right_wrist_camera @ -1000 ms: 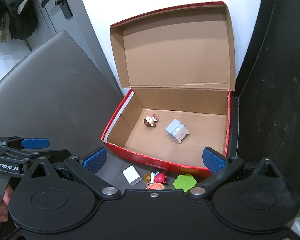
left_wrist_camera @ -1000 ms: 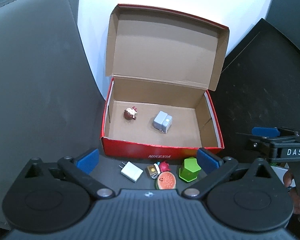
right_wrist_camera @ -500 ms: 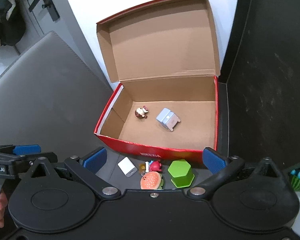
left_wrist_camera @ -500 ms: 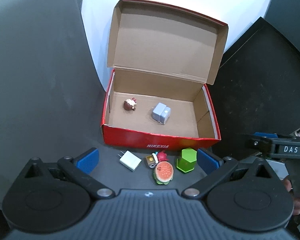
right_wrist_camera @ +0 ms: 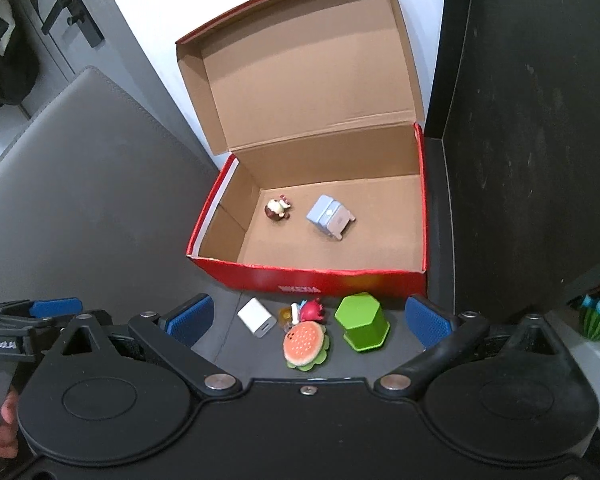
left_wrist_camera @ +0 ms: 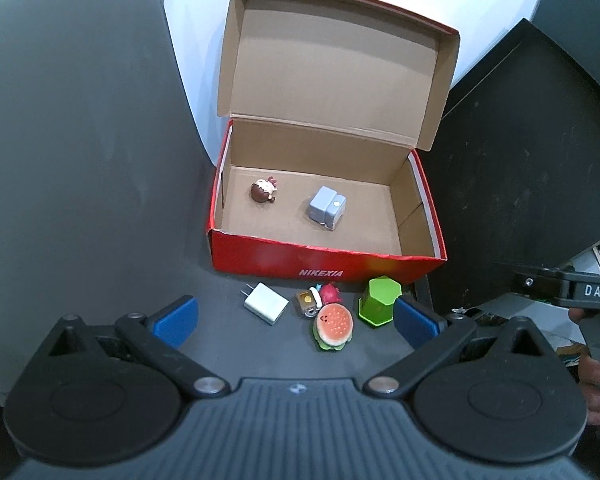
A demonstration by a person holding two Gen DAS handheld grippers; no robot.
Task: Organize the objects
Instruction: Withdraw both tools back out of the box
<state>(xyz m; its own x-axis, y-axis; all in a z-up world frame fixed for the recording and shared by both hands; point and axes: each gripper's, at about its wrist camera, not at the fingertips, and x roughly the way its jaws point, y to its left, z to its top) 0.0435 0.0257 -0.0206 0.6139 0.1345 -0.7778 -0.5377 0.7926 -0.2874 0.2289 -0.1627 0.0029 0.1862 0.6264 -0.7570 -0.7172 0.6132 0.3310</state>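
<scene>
Red cardboard shoe box with lid flipped up, standing on the dark bench. Inside on the brown floor: small brown-haired doll figure to the left, pale blue boxy charger near the middle, apart from each other. In front of the box, in a row: white plug adapter, red and yellow trinkets bunched together, perhaps keychains, orange burger toy, green hexagonal cup. Left tongs spread wide, holding nothing, above the row. Right tongs likewise released, bracketing the same toys.
</scene>
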